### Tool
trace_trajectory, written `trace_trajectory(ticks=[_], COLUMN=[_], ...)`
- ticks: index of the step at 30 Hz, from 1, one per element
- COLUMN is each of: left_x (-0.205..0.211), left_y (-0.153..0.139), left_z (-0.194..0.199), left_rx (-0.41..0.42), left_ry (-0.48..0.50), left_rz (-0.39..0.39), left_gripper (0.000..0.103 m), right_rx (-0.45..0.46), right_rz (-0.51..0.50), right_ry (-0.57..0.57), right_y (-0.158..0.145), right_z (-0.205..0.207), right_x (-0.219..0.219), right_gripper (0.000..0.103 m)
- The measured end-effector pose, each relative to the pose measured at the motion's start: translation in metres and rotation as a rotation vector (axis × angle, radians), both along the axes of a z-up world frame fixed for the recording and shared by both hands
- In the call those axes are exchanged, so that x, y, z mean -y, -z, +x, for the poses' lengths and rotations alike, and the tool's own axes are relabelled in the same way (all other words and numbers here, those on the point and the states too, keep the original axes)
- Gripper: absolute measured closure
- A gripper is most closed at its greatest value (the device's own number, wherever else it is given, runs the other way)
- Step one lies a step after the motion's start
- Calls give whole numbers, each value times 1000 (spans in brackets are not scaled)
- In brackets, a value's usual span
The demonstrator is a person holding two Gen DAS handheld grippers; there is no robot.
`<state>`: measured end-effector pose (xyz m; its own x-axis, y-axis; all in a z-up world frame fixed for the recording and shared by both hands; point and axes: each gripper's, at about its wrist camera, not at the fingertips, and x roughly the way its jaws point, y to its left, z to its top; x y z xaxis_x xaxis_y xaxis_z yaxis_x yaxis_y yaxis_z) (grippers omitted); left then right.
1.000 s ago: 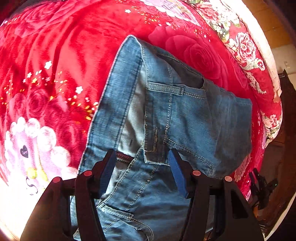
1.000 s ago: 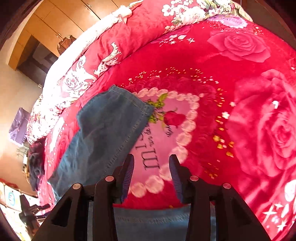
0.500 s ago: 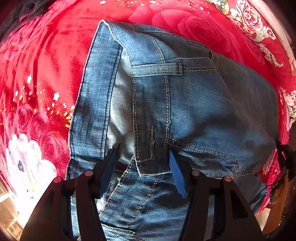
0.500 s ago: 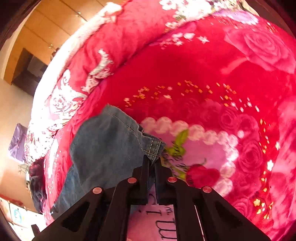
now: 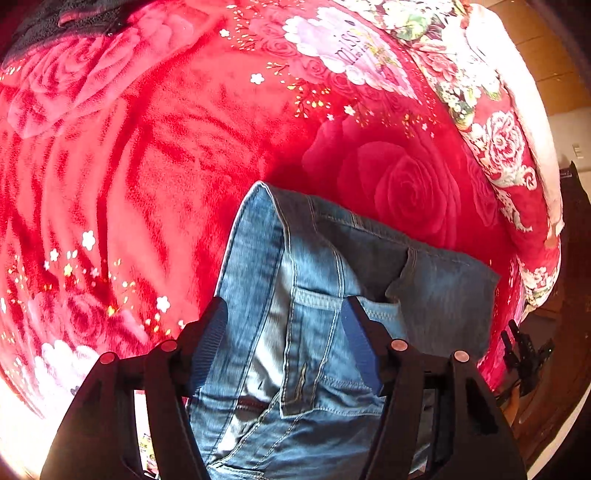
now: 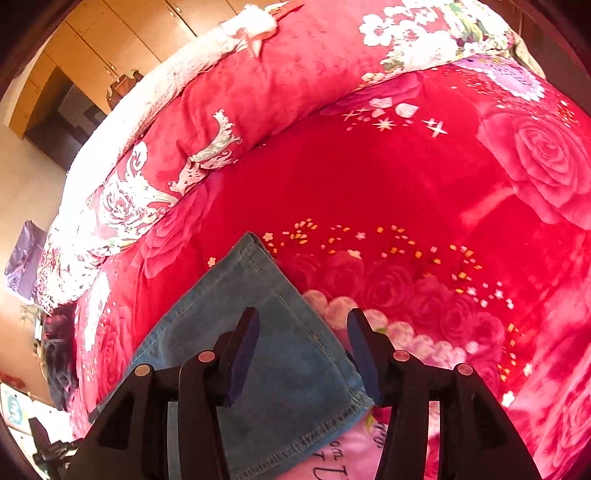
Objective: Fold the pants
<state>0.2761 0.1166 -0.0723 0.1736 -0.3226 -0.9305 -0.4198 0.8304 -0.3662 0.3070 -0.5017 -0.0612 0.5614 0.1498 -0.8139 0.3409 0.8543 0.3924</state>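
Blue denim pants lie on a red rose-print blanket. In the left wrist view my left gripper is open, its jaws on either side of the waistband and back pocket, above the cloth. In the right wrist view a pant leg with its stitched hem lies flat under my right gripper. The right gripper is open and holds nothing. Its jaws straddle the leg's edge near the hem.
The blanket's flowered, white-trimmed edge runs along the bed side. Wooden cabinets stand beyond it. A dark stand with clips is off the bed's right edge. Dark cloth lies at the far left.
My right gripper was shut on the pant leg's hem corner and has now opened, with the leg lying flat. My left gripper has pulled back from the waistband, still open.
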Motion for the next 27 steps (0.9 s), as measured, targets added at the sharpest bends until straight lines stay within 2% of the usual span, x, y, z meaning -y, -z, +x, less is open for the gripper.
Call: trace_trajectory(ticks=[3, 6, 8, 12, 15, 17, 19, 21, 23, 24, 25, 26, 27], left_x=[-4, -1, -3, -1, 11, 23, 34, 39, 35, 31, 26, 20, 17], left_y=[15, 19, 22, 29, 26, 22, 22, 22, 18, 14, 9, 2, -2], left_z=[11, 15, 16, 14, 22, 25, 24, 21, 17, 14, 12, 10, 9], left_rx=[-41, -25, -10, 18, 102, 152, 177, 190, 197, 194, 192, 195, 191], left_ry=[-19, -19, -3, 58, 155, 245, 312, 343, 326, 328, 325, 318, 320], left_rz=[-58, -59, -80, -77, -100, -80, -77, -38, -21, -25, -21, 22, 98], left_gripper=[40, 40, 40, 40, 40, 40, 40, 41, 67, 86, 87, 87, 87], right_rx=[-32, -66, -65, -48, -53, -51, -54, -61, -71, -72, -69, -66, -62], right_rz=[3, -58, -82, -47, -57, -51, -64, -87, -115, -115, -114, -118, -126], right_ry=[-38, -85, -88, -95, -114, -137, -151, -161, -149, -141, -133, -126, -120], right_y=[10, 17, 19, 25, 27, 27, 26, 24, 22, 21, 19, 17, 15], right_z=[33, 58, 66, 66, 59, 52, 45, 40, 36, 34, 32, 30, 28], right_x=[-18, -34, -41, -50, -58, -64, -68, -69, -65, -63, -59, -56, -54], right_gripper=[51, 51, 51, 50, 50, 50, 50, 50, 50, 50, 50, 50, 50])
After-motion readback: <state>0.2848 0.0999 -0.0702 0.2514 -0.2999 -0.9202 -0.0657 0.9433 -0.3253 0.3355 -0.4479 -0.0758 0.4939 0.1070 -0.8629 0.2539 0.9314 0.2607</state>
